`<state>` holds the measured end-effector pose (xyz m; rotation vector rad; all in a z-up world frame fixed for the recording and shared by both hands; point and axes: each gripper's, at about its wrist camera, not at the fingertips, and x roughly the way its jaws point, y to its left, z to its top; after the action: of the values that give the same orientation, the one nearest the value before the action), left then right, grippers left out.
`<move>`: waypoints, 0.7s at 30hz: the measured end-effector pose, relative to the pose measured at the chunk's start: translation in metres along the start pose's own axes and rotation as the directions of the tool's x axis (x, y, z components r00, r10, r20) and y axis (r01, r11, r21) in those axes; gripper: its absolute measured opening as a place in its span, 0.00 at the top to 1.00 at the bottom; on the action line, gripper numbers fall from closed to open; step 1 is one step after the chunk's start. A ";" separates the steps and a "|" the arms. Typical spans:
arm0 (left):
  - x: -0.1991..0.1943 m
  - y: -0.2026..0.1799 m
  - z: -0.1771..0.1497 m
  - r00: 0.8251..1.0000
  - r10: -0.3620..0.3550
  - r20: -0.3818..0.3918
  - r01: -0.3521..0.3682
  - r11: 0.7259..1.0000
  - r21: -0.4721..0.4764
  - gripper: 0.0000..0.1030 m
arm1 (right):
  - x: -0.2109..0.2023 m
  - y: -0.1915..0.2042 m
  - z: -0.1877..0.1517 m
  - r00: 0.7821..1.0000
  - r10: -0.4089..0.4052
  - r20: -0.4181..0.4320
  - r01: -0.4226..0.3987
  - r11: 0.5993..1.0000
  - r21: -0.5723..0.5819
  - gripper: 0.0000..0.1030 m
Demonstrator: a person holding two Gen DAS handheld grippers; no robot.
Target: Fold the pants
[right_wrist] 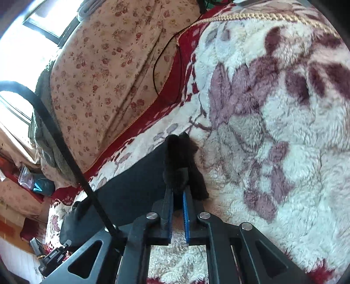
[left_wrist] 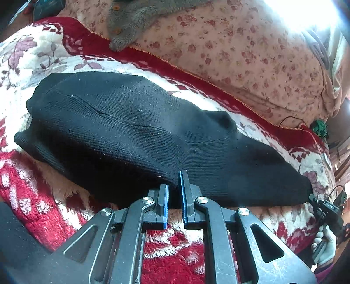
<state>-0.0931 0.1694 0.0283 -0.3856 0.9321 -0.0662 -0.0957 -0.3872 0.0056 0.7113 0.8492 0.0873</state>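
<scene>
Black knit pants (left_wrist: 131,131) lie folded lengthwise across a fleece blanket (left_wrist: 32,65) patterned in white, red and mauve. My left gripper (left_wrist: 174,181) sits at their near edge, its blue pads nearly together with dark fabric pinched between them. In the right wrist view the pants (right_wrist: 131,192) run off to the lower left. My right gripper (right_wrist: 177,189) is shut on a bunched end of them that stands up over its fingertips. That gripper (left_wrist: 311,198) also shows at the pants' far right tip, held by a gloved hand (left_wrist: 326,244).
A pink floral quilt (left_wrist: 240,54) rises behind the blanket, with a grey buttoned garment (left_wrist: 131,19) lying on it. A thin black cable (right_wrist: 157,76) loops over the quilt's edge. A black cord (right_wrist: 65,153) crosses the right view. A bright window (right_wrist: 43,21) is at top left.
</scene>
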 end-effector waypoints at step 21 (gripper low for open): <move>-0.066 0.100 0.006 0.990 0.116 0.082 -0.098 0.974 -0.204 0.63 | 0.073 0.219 -0.080 0.883 0.354 -0.309 -0.461 0.781 -0.422 0.63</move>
<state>-0.1387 0.2786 0.0472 -0.5193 0.8680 0.1444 -0.0596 -0.1508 0.0553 0.3983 0.8172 0.7649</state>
